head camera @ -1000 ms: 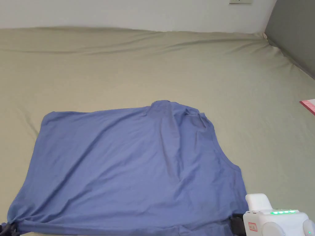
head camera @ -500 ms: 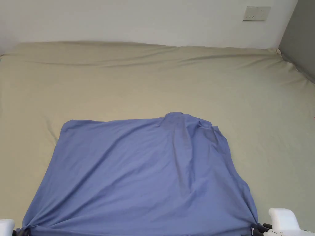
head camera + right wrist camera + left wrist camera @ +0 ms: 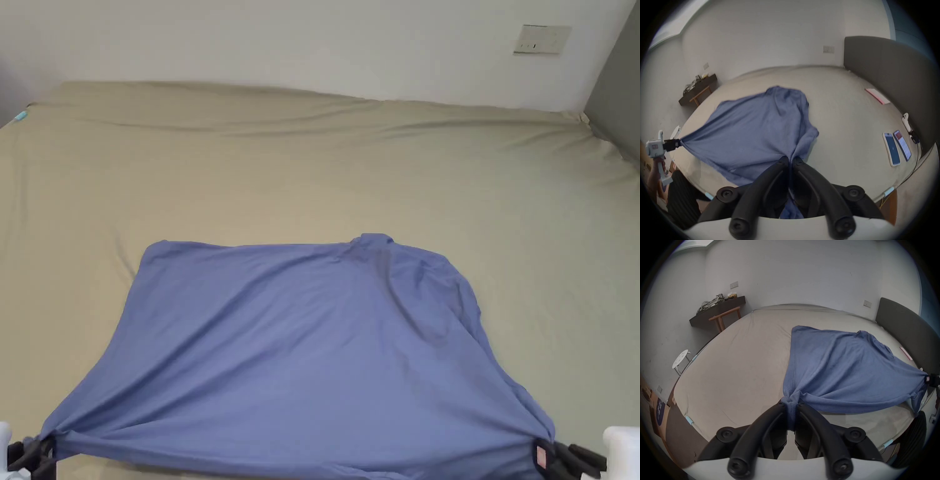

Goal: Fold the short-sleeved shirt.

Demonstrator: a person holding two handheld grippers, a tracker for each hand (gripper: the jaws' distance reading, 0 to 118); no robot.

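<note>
Item one, nearest me: my left tongs (image 3: 790,404), jaws pressing together and pinching a bunched corner of the shirt (image 3: 312,350). In the head view these tongs (image 3: 37,453) are sitting at the lower left edge, with the cloth gathering into a tight knot at their tips.

Item two: my right tongs (image 3: 791,160), jaws likewise pressing together on the opposite near corner of the shirt (image 3: 756,128), a strip of blue cloth running down between the jaws. In the head view they (image 3: 553,455) are showing at the lower right edge.

Item three: my left hand (image 3: 657,164), gripping the white handle of the left tongs (image 3: 678,142) off the near side of the bed.

Item four: the shirt (image 3: 851,369), blue, stretching taut between the two pinched corners, its near edge hanging above the sheet and casting a shadow. Its far part is lying on the bed (image 3: 312,175), with a rumpled hump toward the far right.

Item five: the bed, covered in a beige sheet, carrying two phones (image 3: 897,147) lying side by side near the right edge and a pink flat thing (image 3: 877,95) farther along.

Item six, farthest: a grey headboard (image 3: 883,68) on the right, a white stool (image 3: 681,360), a dark shelf (image 3: 718,311) with heaped things on it, and a wall switch plate (image 3: 542,39).
</note>
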